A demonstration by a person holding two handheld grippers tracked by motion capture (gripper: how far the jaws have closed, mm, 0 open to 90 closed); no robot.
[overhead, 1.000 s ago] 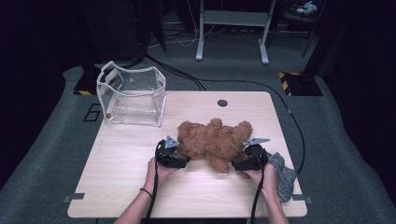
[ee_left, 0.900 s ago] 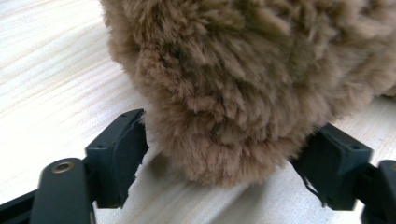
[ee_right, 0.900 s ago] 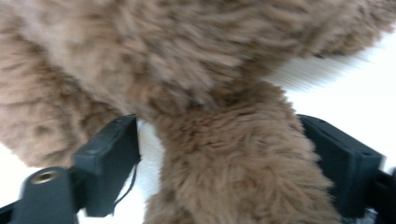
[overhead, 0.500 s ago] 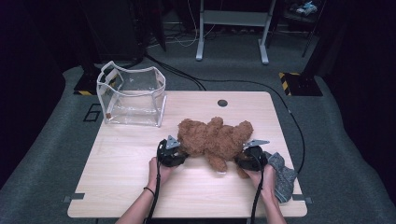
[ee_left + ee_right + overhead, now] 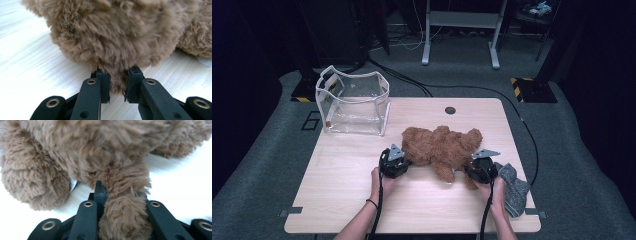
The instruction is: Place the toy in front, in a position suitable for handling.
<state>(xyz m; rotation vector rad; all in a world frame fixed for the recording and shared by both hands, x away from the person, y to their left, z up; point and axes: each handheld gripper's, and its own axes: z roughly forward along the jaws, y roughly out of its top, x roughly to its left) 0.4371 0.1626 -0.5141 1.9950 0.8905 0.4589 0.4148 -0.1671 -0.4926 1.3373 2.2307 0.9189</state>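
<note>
Brown plush bear lies mid-table — left gripper jaws just closed, pinching fur at one end; right gripper likewise clamped on limb.

Light wood table with rounded corners and a small round dark grommet near the far edge. It stands on grey carpet. Room beyond is dark, sides nearly black. Pale metal frame legs stand past the table's far edge, black and yellow hazard-striped blocks on the floor at far right and far left. Black cable runs across the carpet and round the table's right side. Light falls mostly on the tabletop
</note>
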